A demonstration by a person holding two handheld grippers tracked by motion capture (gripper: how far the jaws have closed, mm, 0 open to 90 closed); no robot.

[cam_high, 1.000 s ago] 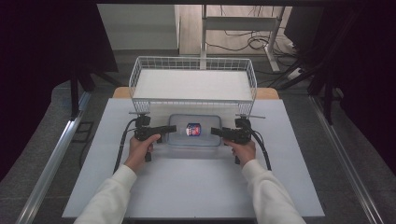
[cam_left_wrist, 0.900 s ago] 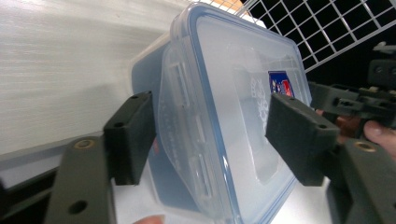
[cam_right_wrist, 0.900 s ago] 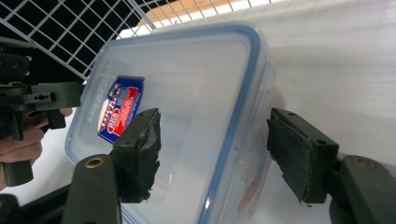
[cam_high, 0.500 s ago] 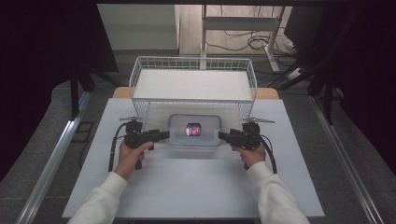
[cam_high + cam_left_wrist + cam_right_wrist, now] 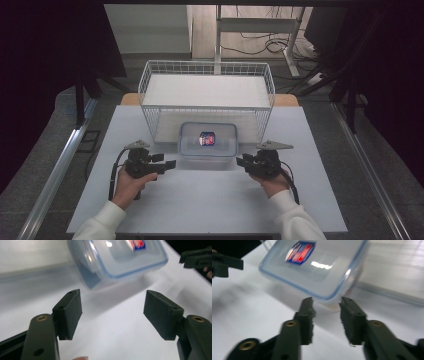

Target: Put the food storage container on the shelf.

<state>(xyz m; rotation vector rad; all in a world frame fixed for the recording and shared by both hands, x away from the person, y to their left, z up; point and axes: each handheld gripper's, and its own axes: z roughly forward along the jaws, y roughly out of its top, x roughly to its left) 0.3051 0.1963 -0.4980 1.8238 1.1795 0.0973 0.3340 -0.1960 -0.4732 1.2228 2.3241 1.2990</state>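
A clear plastic box (image 5: 208, 140) with a blue-edged lid stands on the white table, and a small red and blue item (image 5: 207, 138) shows through the lid. My left gripper (image 5: 170, 164) lies near the box's front left corner, apart from it. Its jaws (image 5: 112, 295) stand wide with nothing between them, having just closed a little. My right gripper (image 5: 241, 161) sits off the front right corner. Its jaws (image 5: 327, 302) have just been closing, and the narrow gap between them holds nothing. Both gripper views show the box (image 5: 117, 257) (image 5: 317, 267) just ahead of the jaws.
A white wire basket (image 5: 205, 62) stands right behind the box. The white table (image 5: 210, 200) spreads in front of my hands. Dark curtains flank the table, and a metal rail (image 5: 60, 165) runs along its left side.
Both grippers have drawn back from the sides of the box toward the near edge of the table. The right jaws stand closer together than before.
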